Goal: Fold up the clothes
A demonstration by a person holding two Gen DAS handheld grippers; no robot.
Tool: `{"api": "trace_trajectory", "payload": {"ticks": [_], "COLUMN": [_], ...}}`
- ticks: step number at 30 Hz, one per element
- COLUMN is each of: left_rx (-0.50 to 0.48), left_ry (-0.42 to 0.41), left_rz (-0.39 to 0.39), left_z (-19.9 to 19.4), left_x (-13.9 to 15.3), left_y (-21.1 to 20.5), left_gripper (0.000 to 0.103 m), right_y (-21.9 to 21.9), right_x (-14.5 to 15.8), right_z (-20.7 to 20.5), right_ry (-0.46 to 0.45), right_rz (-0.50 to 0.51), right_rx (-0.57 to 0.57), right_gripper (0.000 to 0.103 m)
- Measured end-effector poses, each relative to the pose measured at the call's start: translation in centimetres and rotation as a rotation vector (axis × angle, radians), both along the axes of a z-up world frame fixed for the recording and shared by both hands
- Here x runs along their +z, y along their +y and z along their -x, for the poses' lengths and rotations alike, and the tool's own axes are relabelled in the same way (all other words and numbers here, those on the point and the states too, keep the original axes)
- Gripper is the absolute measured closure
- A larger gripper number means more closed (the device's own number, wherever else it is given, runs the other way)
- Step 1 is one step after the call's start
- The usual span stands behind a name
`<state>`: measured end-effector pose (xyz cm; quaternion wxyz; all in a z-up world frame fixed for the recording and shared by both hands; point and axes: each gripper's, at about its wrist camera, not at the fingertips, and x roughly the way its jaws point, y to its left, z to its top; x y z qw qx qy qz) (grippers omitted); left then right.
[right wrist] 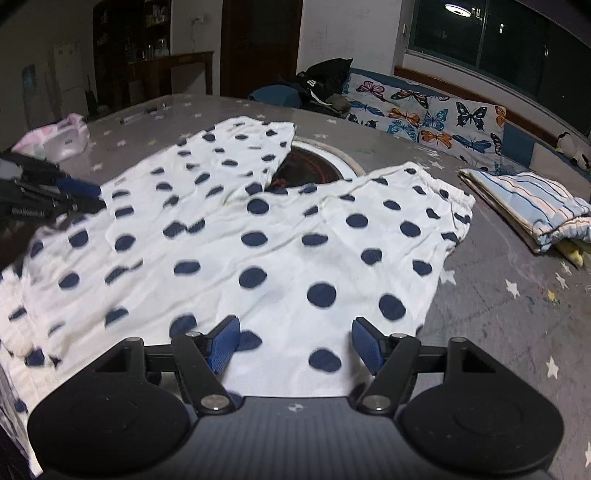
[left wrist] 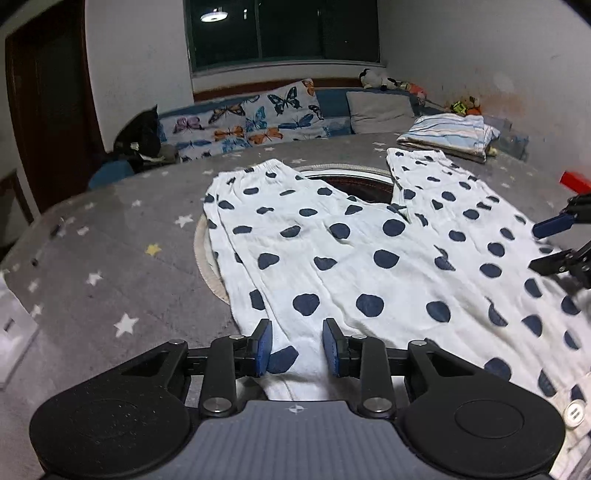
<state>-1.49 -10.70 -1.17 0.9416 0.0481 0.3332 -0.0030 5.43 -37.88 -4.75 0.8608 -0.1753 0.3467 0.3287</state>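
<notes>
Polka-dot pants [left wrist: 351,258], white with dark blue spots, lay spread flat on a grey star-printed counter [left wrist: 110,266], their two legs splayed toward the far side in a V. Between the legs showed a round dark inset [left wrist: 354,184] with a pale rim, partly covered by the cloth. The left tongs [left wrist: 297,347] hung over the near edge of the left leg, blue pads [left wrist: 263,350] a modest gap apart with white fabric lying between them; the pads did not appear to press the cloth, so they were parted and holding nothing. The right tongs [right wrist: 295,345] stood over the near edge of the right side of the garment, pads spread wide, cloth under the gap but not pinched. In the left wrist view the right tongs showed at the far right edge over the fabric; in the right wrist view the left tongs showed at the left edge, blurred. A folded striped garment [right wrist: 532,206] lay on the counter to the right, apart from the pants. Beyond the counter ran a bench with a butterfly-print cushion [left wrist: 255,118] under a dark window [left wrist: 284,29], and a pile of dark clothing [right wrist: 321,88] sat at the cushion's left end.
</notes>
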Motion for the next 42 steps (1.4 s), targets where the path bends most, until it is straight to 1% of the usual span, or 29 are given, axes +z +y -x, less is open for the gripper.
{"api": "trace_trajectory", "payload": {"ticks": [5,9,13,16,18,20,21,27,32,35,38,42], "left_rx": [0.032,0.044,0.044,0.014,-0.042,-0.112,-0.156,-0.422,-0.608,-0.671,-0.688,-0.704], "left_ry": [0.006,0.014,-0.010,-0.025,-0.031,-0.037,-0.034,0.005,0.040,0.068,0.098,0.144], "left_rz": [-0.012,-0.014,-0.012,0.027,0.055,0.081,0.094,0.185,0.197,0.187,0.137,0.106], "left_z": [0.5,0.7,1.0,1.5,2.0,2.5,2.8,4.1,4.9,5.0,4.9,4.7], "left_x": [-0.1,0.2,1.1,2.2,2.8,3.3,3.5,4.0,3.6,3.0,2.0,0.4], "left_y": [1.0,1.5,1.1,0.2,-1.0,-2.6,-3.7,-10.5,-15.9,-17.9,-19.3,-20.2], "left_gripper": [0.074,0.074,0.073,0.070,0.066,0.058,0.057,0.055,0.055,0.055,0.055,0.056], "right_y": [-1.2,-1.7,-1.6,-1.3,-1.5,-2.0,-2.3,-4.2,-5.3,-5.9,-6.4,-6.9], "right_x": [-0.2,0.1,1.0,0.7,0.2,0.3,0.5,1.7,1.9,1.8,1.6,1.5], "right_z": [0.4,0.6,1.5,2.2,2.3,2.2,2.0,0.5,-1.4,-2.4,-3.1,-4.2], "right_ry": [0.009,-0.004,-0.013,-0.012,-0.002,0.005,0.002,-0.007,0.001,0.012,0.021,0.034], "right_rz": [-0.009,-0.002,-0.048,-0.030,-0.015,-0.027,-0.035,-0.065,-0.080,-0.085,-0.088,-0.100], "right_rx": [-0.030,-0.052,-0.021,0.006,0.005,-0.013,-0.025,-0.096,-0.147,-0.169,-0.183,-0.198], "right_gripper": [0.032,0.032,0.032,0.032,0.032,0.032,0.032,0.033,0.035,0.039,0.039,0.040]}}
